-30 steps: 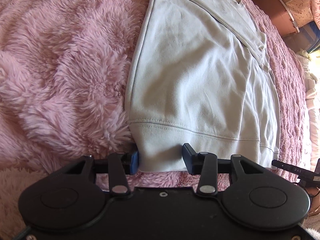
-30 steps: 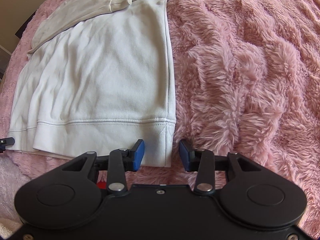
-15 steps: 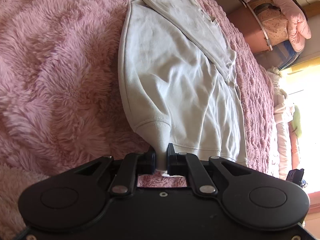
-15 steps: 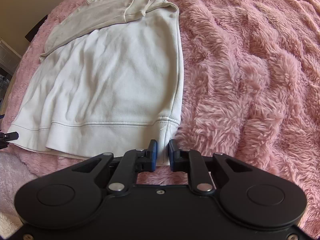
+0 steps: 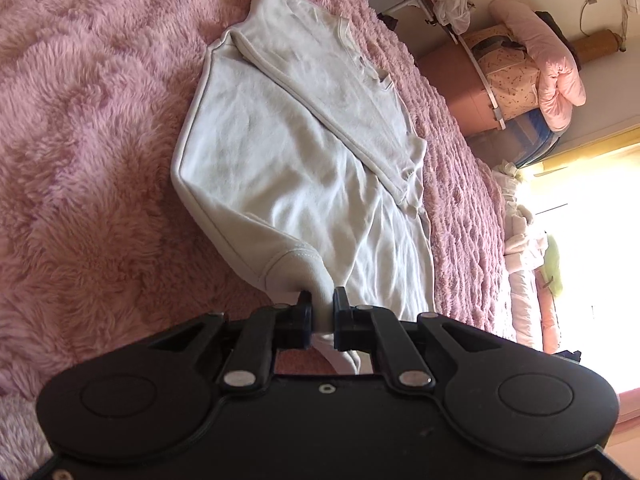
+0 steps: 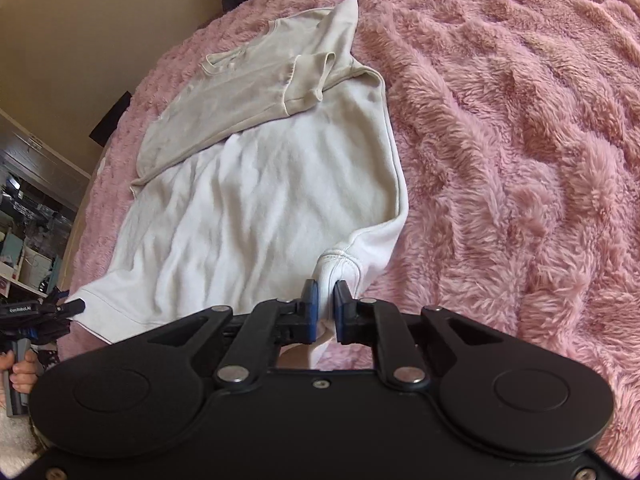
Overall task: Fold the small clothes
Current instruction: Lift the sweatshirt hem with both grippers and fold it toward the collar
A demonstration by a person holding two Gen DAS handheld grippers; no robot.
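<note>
Left tongs (image 5: 322, 306) clamped on sweatshirt (image 5: 280, 168) hem corner; right tongs (image 6: 326, 300) closing, pinching opposite corner. Blanket (image 6: 520, 140) beneath.

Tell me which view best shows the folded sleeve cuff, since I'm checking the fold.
The right wrist view: the sleeve cuff lies open-ended across the sweatshirt, unobstructed. The left wrist view shows only the sleeve's long edge, its cuff foreshortened at the far side.

Sweatshirt hem (image 5: 320, 320) hidden between fingers (image 5: 304, 316)
</note>
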